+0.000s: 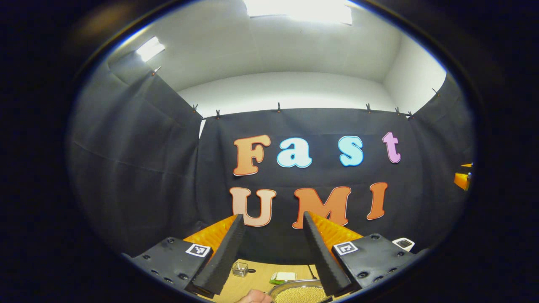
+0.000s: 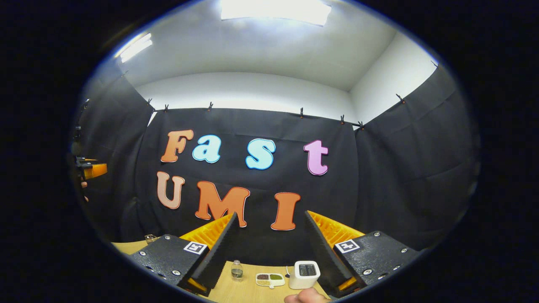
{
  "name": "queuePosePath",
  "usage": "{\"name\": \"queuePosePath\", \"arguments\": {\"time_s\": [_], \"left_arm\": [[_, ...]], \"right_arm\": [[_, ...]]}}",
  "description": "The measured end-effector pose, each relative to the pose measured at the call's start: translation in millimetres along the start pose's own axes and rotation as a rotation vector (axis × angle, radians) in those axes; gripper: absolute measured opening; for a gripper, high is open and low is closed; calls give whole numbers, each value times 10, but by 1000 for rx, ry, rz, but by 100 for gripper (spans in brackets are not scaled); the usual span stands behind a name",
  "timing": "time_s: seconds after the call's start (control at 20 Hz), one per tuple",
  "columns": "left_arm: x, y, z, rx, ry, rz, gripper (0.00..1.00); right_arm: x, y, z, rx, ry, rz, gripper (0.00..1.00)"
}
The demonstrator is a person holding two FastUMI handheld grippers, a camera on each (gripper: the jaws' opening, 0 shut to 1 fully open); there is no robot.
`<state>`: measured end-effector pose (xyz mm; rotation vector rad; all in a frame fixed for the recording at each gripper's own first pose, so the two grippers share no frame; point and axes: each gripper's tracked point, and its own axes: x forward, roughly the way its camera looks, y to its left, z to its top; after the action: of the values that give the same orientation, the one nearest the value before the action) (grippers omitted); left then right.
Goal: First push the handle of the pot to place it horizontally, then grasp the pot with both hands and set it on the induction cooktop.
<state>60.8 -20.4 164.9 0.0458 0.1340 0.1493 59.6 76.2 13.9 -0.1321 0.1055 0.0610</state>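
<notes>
**Both grippers held high, fingers spread**

The left gripper (image 1: pixel 271 252) was raised and pointed at the booth wall, its two fingers (image 1: pixel 221 261) set wide apart with nothing between them. The right gripper (image 2: pixel 269 252) was level beside it, its fingers (image 2: pixel 322 252) equally parted and gripping nothing. Each gripper appeared at the far edge of the other's view, held well apart. A bit of a hand (image 2: pixel 305 298) showed at the bottom edge of the right gripper view.
</notes>
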Motion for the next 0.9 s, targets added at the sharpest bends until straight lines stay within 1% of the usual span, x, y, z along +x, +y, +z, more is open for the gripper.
{"name": "queuePosePath", "arguments": {"time_s": [0.05, 0.1, 0.15, 0.2, 0.25, 0.35, 0.4, 0.45, 0.5, 0.55, 0.6, 0.65, 0.7, 0.8, 0.85, 0.9], "left_arm": [[29, 44, 14, 1, 11, 10, 87], [60, 59, 10, 6, 17, 13, 87], [86, 67, 11, 15, 21, 21, 95], [111, 83, 11, 23, 24, 29, 95], [137, 81, 8, 32, 27, 36, 91], [145, 105, 6, 61, 42, 56, 91], [142, 110, 46, 70, 36, 64, 87], [151, 69, 99, 76, 23, 61, 91], [156, 60, 148, 79, 9, 62, 87], [155, 43, 209, 82, -3, 63, 89], [148, 13, 282, 82, -18, 61, 91], [136, -27, 337, 85, -28, 57, 91], [127, -60, 370, 89, -36, 55, 95], [91, -100, 428, 93, -43, 49, 95], [75, -131, 449, 95, -44, 44, 95], [58, -149, 460, 98, -43, 34, 95]], "right_arm": [[5, -21, 3, 0, 1, -3, 95], [9, -14, -8, 3, 4, -6, 95], [3, -11, -31, 6, 10, -5, 95], [4, 10, -54, 13, 18, 0, 95], [9, 19, -76, 18, 27, 7, 95], [12, 14, -93, 26, 38, 13, 95], [3, 12, -84, 26, 36, 13, 95], [-8, 4, -72, 22, 33, 17, 95], [-14, 6, -59, 23, 27, 17, 95], [-20, -13, -39, 23, 18, 15, 97], [-33, -10, -13, 23, 5, 14, 95], [-39, -34, 4, 22, -5, 14, 95], [-52, -40, 19, 20, -12, 12, 95], [-103, -45, 62, 23, -27, 18, 95], [-133, -28, 87, 24, -34, 26, 98], [-164, -22, 116, 25, -42, 32, 97]]}}
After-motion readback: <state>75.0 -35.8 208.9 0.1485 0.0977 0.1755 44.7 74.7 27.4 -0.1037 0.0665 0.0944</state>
